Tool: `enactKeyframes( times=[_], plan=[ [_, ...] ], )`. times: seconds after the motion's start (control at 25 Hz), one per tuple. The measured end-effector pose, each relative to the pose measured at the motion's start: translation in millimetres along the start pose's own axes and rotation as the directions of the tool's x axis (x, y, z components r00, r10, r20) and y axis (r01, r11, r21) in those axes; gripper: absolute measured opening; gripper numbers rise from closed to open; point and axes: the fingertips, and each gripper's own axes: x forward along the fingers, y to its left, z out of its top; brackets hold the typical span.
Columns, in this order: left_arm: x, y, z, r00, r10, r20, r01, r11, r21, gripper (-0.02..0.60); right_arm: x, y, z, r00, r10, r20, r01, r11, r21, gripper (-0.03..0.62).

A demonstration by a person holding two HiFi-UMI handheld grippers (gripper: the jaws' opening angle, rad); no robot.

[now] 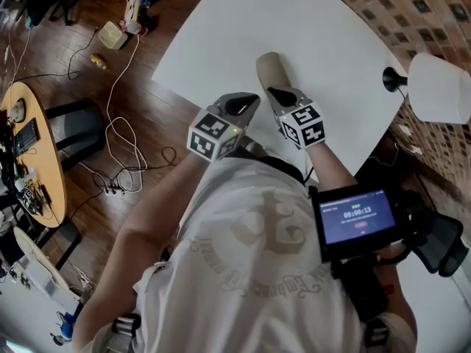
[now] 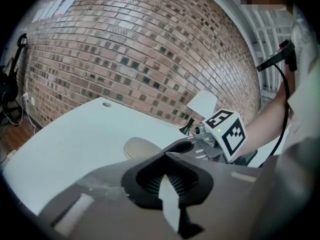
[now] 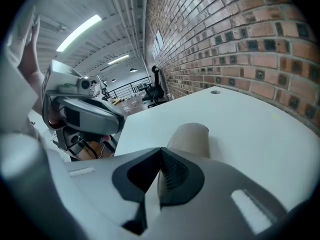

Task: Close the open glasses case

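Glasses case (image 1: 271,70), beige and oblong, lies flat on the white table (image 1: 331,35), upper centre of the head view, long axis running away from the person. It reads as one closed shape; the seam can't be made out. In the right gripper view the case (image 3: 192,136) sits dead centre just past the jaw tips. In the left gripper view it (image 2: 141,147) shows left of centre.

Right gripper (image 1: 278,93) is clenched, jaws together with nothing visibly pinched, tip right at the case's near end. Whether it actually touches can't be told. Its marker cube (image 1: 305,123) sits just below it in the frame. The left gripper view shows this gripper (image 2: 182,146) angled down at the case from the right.

Left gripper (image 1: 250,100) is just left of the right one, near the case and apart from it. Its jaws are closed together on nothing, only a thin sliver of table showing between them (image 2: 165,155). Its marker cube (image 1: 213,134) is at lower left of it.

A white lamp (image 1: 438,87) stands at the table's right edge, with a brick wall (image 2: 125,44) behind the table. A lit screen (image 1: 357,215) hangs at the person's chest, lower right. Cables (image 1: 118,123) trail over the wooden floor at left.
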Motion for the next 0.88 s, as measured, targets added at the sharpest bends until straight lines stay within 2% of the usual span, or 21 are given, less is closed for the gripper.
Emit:
enactKeyframes(
  times=[0.28, 0.88],
  plan=[
    [-0.5, -7.5, 2.0, 1.0, -0.017, 0.0, 0.017, 1.0, 0.02, 0.005, -0.2, -1.4, 1.6, 1.0, 0.011, -0.008, -0.011, 0.996, 0.086, 0.008],
    [6.4, -16.5, 12.3, 1.0, -0.025, -0.003, 0.025, 0.998, 0.051, 0.005, -24.0, -9.5, 15.8, 0.996, -0.006, 0.086, 0.003, 0.999, 0.038, 0.012]
  ],
)
